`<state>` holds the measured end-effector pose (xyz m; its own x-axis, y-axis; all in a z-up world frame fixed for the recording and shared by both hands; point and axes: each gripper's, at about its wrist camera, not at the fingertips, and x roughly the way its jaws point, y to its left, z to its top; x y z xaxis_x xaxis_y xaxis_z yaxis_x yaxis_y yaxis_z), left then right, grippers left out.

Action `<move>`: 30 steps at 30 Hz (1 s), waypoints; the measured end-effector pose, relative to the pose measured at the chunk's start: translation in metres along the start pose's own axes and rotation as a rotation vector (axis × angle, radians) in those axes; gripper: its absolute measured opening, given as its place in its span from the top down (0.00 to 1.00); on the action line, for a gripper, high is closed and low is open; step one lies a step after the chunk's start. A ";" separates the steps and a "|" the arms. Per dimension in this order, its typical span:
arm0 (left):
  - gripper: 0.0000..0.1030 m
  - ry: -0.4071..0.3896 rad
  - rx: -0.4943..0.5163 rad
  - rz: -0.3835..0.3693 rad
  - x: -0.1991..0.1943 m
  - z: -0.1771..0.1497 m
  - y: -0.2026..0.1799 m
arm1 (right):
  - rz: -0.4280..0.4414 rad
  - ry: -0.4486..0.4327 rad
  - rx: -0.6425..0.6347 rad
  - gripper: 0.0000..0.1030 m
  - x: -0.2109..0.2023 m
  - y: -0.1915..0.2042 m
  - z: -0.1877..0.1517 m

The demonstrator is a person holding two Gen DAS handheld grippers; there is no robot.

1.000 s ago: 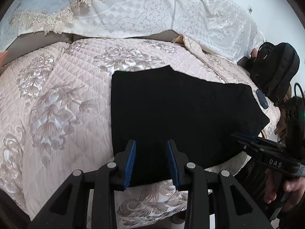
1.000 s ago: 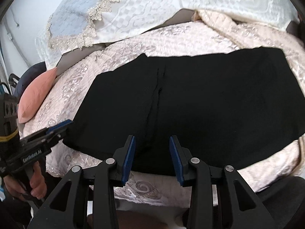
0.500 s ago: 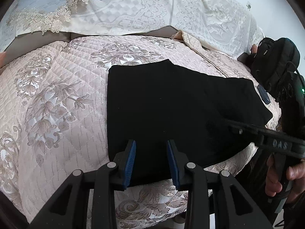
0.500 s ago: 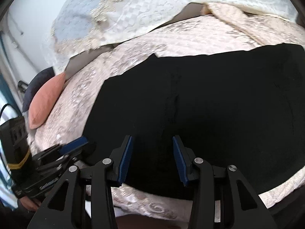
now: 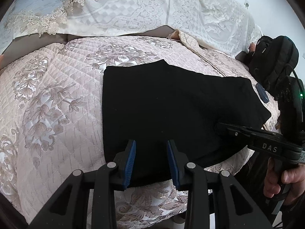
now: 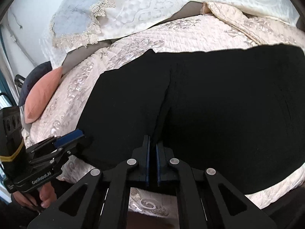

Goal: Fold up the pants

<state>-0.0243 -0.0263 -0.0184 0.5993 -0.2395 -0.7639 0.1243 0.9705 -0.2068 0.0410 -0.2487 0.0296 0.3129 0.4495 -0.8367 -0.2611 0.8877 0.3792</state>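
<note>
black pants lie lengthwise left-right; left tool spread, right tool pinching their near edge.

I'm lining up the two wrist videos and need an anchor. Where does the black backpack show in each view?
Left wrist view: the black backpack sits at the far right edge, on the bed beyond the black pants.
Right wrist view: the backpack is not in the picture.
Shared landmark: the lace-trimmed blue pillow, upper left in both views.
</note>
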 end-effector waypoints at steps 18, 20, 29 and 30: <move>0.64 0.025 0.087 -0.122 0.019 0.014 -0.045 | -0.141 -0.122 0.145 0.54 -0.057 -0.040 -0.012; 0.64 0.017 0.094 -0.122 0.018 0.016 -0.051 | -0.137 -0.154 0.196 0.54 -0.070 -0.051 -0.016; 0.64 0.004 0.096 -0.124 0.016 0.024 -0.053 | -0.236 -0.316 0.528 0.48 -0.126 -0.118 -0.044; 0.64 0.005 0.095 -0.123 0.017 0.025 -0.053 | -0.247 -0.314 0.568 0.47 -0.125 -0.128 -0.045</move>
<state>-0.0014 -0.0808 -0.0051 0.5708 -0.3571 -0.7393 0.2708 0.9320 -0.2410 -0.0057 -0.4228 0.0683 0.5733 0.1596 -0.8036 0.3429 0.8441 0.4123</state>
